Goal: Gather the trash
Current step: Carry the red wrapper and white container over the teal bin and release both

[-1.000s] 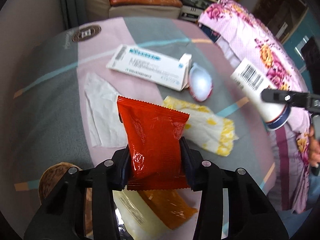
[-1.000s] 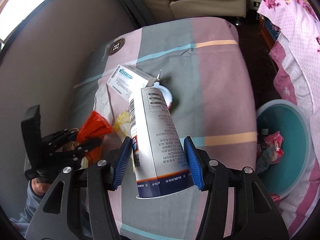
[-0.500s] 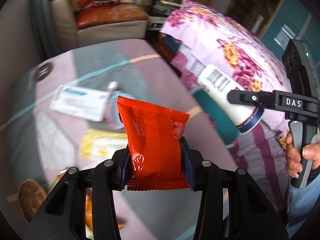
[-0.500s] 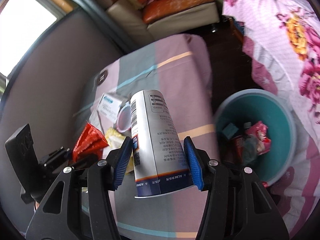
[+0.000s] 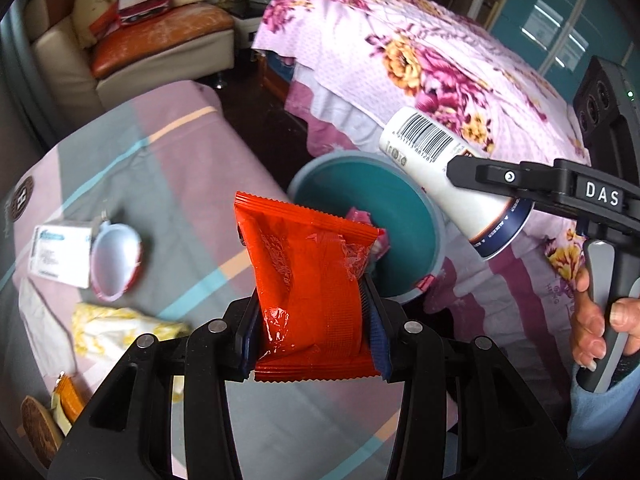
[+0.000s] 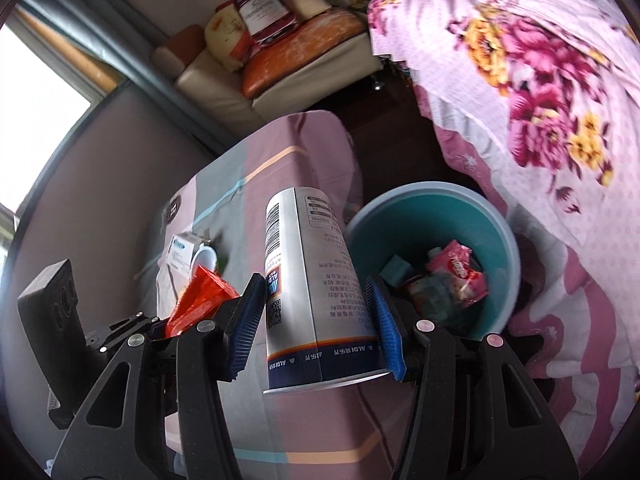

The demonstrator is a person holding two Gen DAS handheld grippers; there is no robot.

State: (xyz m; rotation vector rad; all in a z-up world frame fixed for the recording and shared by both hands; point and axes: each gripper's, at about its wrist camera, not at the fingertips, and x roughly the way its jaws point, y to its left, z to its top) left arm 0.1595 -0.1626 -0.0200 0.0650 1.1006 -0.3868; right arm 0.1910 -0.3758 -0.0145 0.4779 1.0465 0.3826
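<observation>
My left gripper (image 5: 310, 332) is shut on a red snack wrapper (image 5: 308, 276), held upright above the table's right edge, close to the teal bin (image 5: 420, 208). My right gripper (image 6: 316, 320) is shut on a white paper cup (image 6: 312, 292) with a barcode and blue band, tilted mouth toward me, just left of the teal bin (image 6: 400, 216). In the left wrist view the cup (image 5: 444, 176) hangs over the bin's right rim, in the right gripper (image 5: 492, 184). The bin holds several wrappers (image 6: 456, 272). In the right wrist view the red wrapper (image 6: 200, 296) shows at lower left.
On the striped tablecloth (image 5: 168, 168) lie a white box (image 5: 60, 256), a round lid (image 5: 116, 260), a yellow-white wrapper (image 5: 116, 320), an orange packet (image 5: 70, 396) and white paper. A floral bedspread (image 5: 420, 60) fills the right. A sofa (image 5: 160, 40) stands behind. A hand (image 5: 600, 316) grips the right handle.
Both grippers have swung right from over the table toward the teal bin, each keeping its item. The bin has come into the left wrist view and grown nearer in the right wrist view.
</observation>
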